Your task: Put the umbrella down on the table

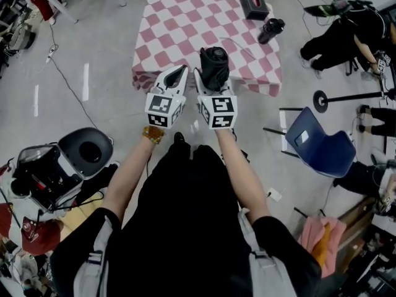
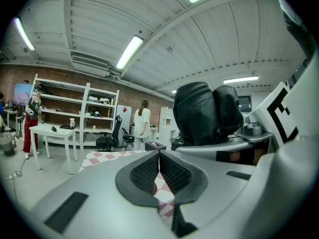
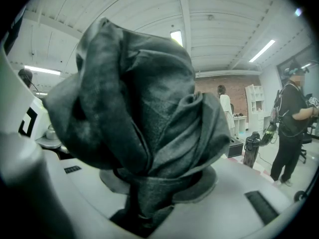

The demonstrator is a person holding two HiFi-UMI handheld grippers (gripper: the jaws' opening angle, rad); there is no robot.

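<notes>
Holds the umbrella (image 1: 215, 60) clamped in the right gripper (image 1: 214, 74) at the edge of the table (image 1: 185, 23), left gripper (image 1: 177, 74) closed and empty; likely needs lowering onto it, then release.

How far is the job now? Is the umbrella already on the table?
Done: the right gripper grips the umbrella. In hand: it hangs in the air by the near edge of the table, not on it. Remaining: lay it on the table and release it. The left gripper is shut, empty.
</notes>
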